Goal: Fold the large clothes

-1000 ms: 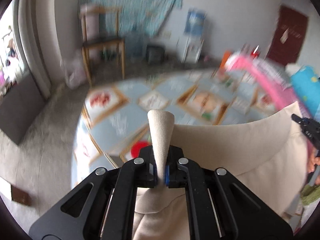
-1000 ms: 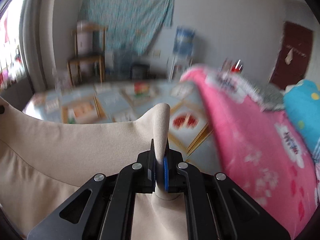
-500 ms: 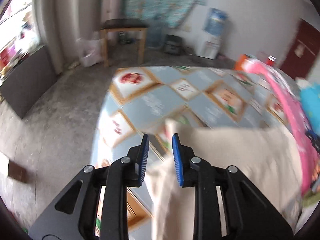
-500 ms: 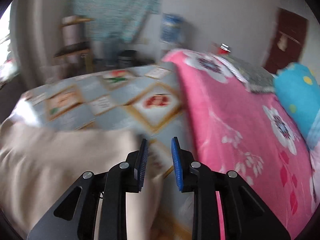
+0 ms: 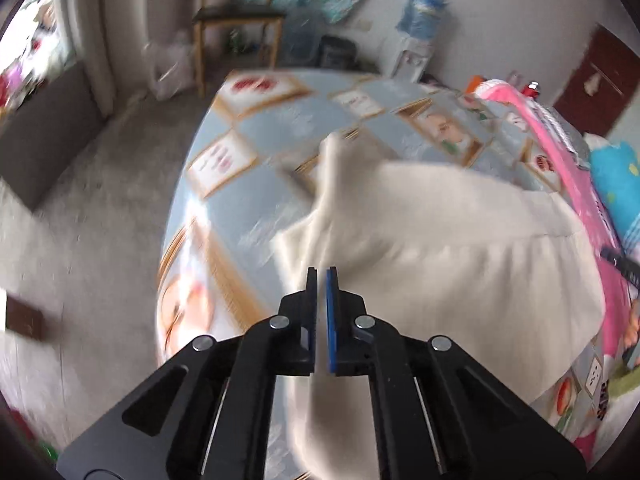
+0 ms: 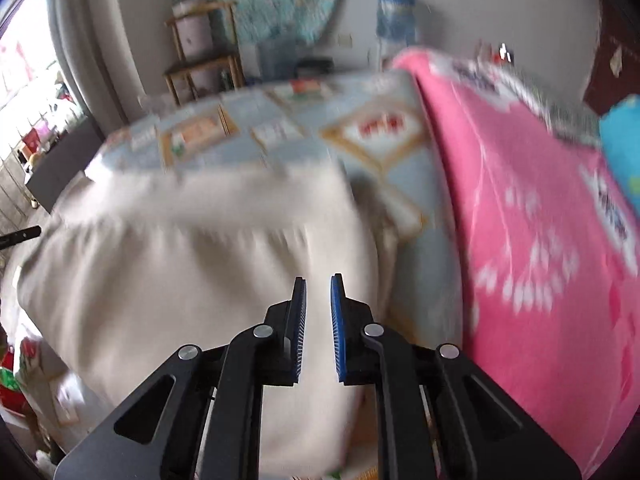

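A large cream garment (image 5: pixel 452 248) lies spread on the patterned blue bedsheet (image 5: pixel 248 128); it also shows in the right wrist view (image 6: pixel 192 264). My left gripper (image 5: pixel 321 274) hovers above the garment's left edge, its jaws nearly closed and holding nothing. My right gripper (image 6: pixel 319 280) hovers above the garment's right part, jaws a little apart and empty. The other gripper's tip shows at the right edge of the left wrist view (image 5: pixel 620 266).
A pink flowered blanket (image 6: pixel 540 240) lies along the bed's right side, with a blue pillow (image 5: pixel 616 184) beyond it. A wooden chair (image 5: pixel 236 36) and a water dispenser (image 5: pixel 416 40) stand by the far wall. Grey floor (image 5: pixel 80 220) lies left of the bed.
Both grippers let go of the cream garment, which dropped onto the bed. Both have pulled back and up. The left jaws have narrowed since half a second ago.
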`<act>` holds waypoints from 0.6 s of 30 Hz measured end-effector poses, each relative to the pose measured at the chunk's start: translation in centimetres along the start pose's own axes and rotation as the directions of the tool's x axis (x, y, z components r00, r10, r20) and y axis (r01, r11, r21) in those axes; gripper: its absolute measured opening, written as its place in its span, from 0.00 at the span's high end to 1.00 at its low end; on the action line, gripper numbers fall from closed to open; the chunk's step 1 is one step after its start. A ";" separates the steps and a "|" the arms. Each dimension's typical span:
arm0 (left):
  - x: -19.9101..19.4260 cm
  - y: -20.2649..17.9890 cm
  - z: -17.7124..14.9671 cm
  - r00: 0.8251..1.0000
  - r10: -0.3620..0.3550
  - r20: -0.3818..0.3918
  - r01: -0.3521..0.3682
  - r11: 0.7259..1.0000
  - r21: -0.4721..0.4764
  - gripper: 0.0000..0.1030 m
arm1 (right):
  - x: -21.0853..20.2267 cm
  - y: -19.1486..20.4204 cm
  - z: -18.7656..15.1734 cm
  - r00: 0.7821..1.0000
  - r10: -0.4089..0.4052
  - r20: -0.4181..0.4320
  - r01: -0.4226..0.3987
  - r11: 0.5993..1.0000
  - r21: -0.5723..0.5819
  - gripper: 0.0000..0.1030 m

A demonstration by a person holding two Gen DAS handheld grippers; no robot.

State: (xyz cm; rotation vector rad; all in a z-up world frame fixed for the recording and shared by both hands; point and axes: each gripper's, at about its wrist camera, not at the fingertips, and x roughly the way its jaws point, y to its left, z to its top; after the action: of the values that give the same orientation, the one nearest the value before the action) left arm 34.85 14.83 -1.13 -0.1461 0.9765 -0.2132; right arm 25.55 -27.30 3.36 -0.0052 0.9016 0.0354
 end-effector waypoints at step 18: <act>-1.8 -1.1 -0.4 1.000 -0.017 0.017 0.016 0.996 0.086 0.93 | -0.8 2.1 -2.0 0.996 0.078 -0.050 -0.079 0.996 -0.027 0.88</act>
State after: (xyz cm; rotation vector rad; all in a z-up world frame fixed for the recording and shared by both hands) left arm 33.48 14.18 0.33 -0.0773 0.9471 -0.2683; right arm 23.40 -25.28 2.76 0.0027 0.9502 0.1222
